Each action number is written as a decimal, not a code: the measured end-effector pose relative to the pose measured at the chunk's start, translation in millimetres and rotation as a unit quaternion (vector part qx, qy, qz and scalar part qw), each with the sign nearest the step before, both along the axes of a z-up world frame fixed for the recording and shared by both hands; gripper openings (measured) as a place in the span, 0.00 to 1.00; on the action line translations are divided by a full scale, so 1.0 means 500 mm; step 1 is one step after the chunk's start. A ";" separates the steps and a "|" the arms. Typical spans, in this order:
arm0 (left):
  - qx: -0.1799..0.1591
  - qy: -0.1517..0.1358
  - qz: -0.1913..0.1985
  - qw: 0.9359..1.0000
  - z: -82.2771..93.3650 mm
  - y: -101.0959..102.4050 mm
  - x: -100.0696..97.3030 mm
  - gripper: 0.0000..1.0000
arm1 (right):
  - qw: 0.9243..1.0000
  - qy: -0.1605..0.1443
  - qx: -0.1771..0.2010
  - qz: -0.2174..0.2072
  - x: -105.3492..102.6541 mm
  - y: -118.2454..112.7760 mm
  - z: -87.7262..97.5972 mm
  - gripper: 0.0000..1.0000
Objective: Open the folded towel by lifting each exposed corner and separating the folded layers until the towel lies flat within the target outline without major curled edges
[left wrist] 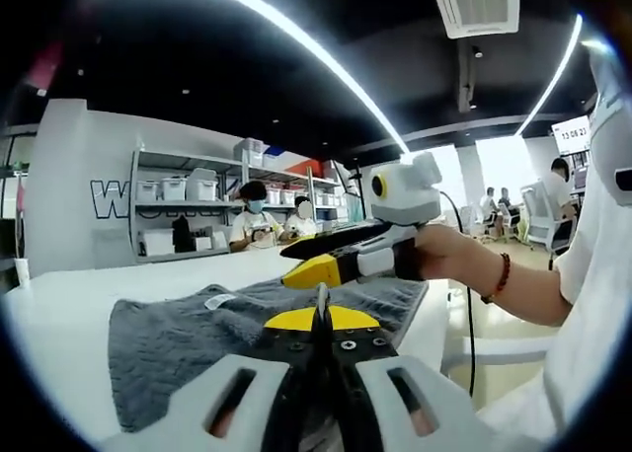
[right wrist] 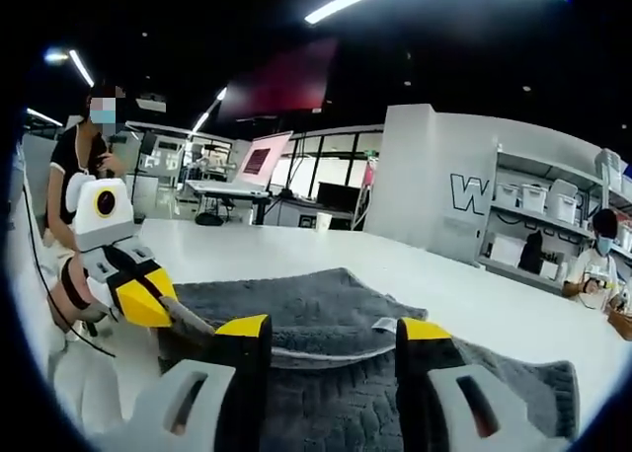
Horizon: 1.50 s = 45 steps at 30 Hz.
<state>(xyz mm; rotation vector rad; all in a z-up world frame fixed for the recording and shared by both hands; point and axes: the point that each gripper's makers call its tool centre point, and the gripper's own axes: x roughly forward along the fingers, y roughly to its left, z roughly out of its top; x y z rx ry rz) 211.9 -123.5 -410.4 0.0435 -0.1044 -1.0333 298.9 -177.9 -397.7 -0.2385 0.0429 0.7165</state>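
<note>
A grey towel [left wrist: 188, 334] lies folded on the white table [left wrist: 69, 314], a small white label [left wrist: 219, 300] on its top layer. My left gripper [left wrist: 318, 314] sits low over the towel's near edge with its yellow jaws pressed together. In the right gripper view, the left gripper [right wrist: 193, 322] comes in from the left and pinches the edge of the towel [right wrist: 316, 304] at its left corner. My right gripper [right wrist: 336, 329] stands wide open just above the towel's folded upper layer. Seen from the left gripper view, the right gripper [left wrist: 293, 262] hovers over the far side, held by a hand.
The table's edge [left wrist: 434, 324] runs close on the right, by the person holding the grippers. Shelves with white bins [left wrist: 183, 190] and seated people [left wrist: 255, 225] are far behind. Another person [right wrist: 84, 156] stands at the left, and desks [right wrist: 232, 190] lie beyond the table [right wrist: 296, 250].
</note>
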 end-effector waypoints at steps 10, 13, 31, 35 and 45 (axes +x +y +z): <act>-0.002 -0.005 0.005 1.000 0.002 0.009 0.000 0.01 | 1.000 0.013 0.004 -0.010 0.026 -0.001 -0.005 0.47; -0.001 -0.004 0.007 1.000 0.001 0.012 0.001 0.01 | 1.000 0.016 0.003 -0.011 0.035 0.002 -0.008 0.47; -0.009 0.000 0.013 1.000 0.004 0.030 0.006 0.01 | 0.999 0.034 -0.009 -0.028 0.085 -0.007 -0.023 0.46; -0.011 -0.001 0.013 1.000 0.005 0.032 0.005 0.01 | 0.999 0.042 -0.006 -0.030 0.094 -0.005 -0.028 0.45; -0.014 0.001 0.016 1.000 0.005 0.038 0.007 0.01 | 0.998 0.050 -0.009 -0.047 0.118 -0.009 -0.039 0.43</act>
